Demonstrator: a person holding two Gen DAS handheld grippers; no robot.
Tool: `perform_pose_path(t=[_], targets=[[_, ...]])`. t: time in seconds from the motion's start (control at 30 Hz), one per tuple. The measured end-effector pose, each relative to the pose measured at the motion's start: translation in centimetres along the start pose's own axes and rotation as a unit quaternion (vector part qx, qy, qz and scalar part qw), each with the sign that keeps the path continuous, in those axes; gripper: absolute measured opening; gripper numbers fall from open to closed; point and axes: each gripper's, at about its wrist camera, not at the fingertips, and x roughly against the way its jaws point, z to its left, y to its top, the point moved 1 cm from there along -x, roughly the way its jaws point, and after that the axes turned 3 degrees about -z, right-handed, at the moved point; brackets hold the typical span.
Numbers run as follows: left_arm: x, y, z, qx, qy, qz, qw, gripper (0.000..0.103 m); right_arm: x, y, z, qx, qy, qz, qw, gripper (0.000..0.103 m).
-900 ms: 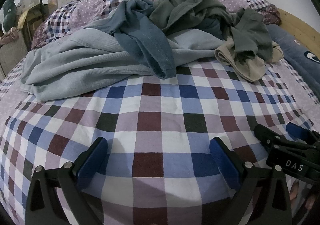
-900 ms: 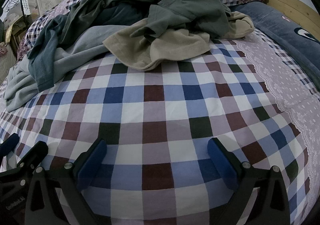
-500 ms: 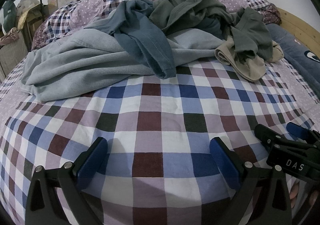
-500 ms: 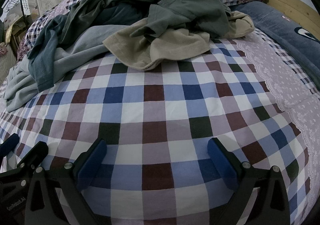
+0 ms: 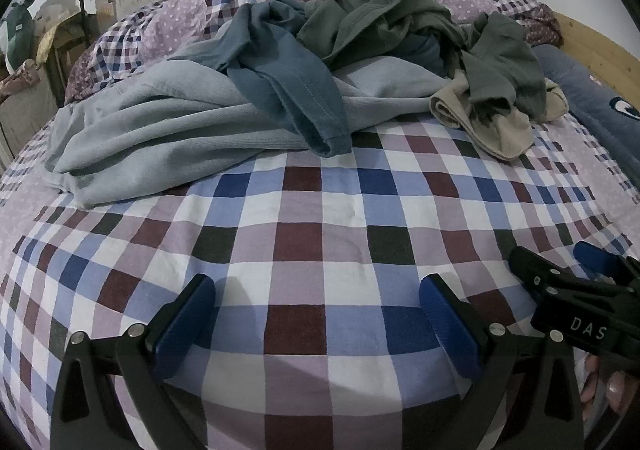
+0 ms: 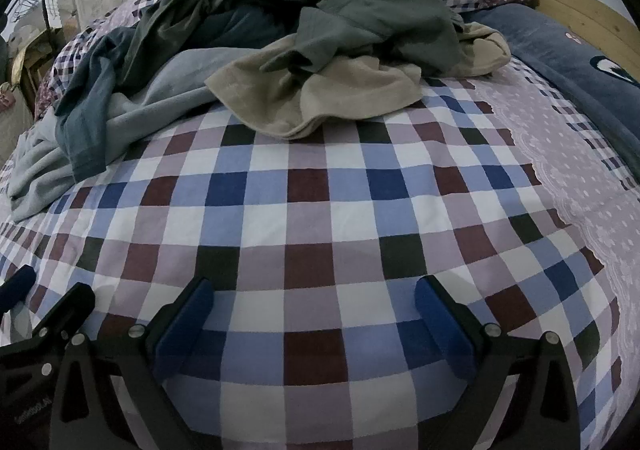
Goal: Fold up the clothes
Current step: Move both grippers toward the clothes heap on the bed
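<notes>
clothes pile (image 5: 320, 81) unchanged | left gripper (image 5: 316, 310), right gripper (image 6: 312, 306) stay wide

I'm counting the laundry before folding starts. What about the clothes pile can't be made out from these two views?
- Dark navy garment: mostly buried under the olive green garment in both views; type unclear.
- Beige garment: far part covered by olive cloth, right view.
- Light grey garment: crumpled, the teal garment lying across it; shape unreadable.
- Garment count: layers overlap, uncertain.
- Right tongs: cut by the left view's edge.
</notes>
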Motion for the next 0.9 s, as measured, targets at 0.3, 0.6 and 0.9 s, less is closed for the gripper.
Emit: perform_pose_path(t=[0.3,0.6,0.9], targets=[[0.8,0.2,1.0,0.017,-0.019,-0.011,0.9996,0.103,-0.5,0.7,-0.9,-0.009,0.024,-0.003,1.0,0.103],[2.2,0.6,2.1,0.05,-0.045,-0.03,0.9973,0.103,-0.8,3.2,-5.2,-0.101,0.11,-0.045,0.988,0.1],[2.9,1.3,3.4,0.084,-0.058,-0.047,0.9937,0.103,-0.4,4.3,-5.5,-0.109,0.107,-0.07,0.986,0.071]])
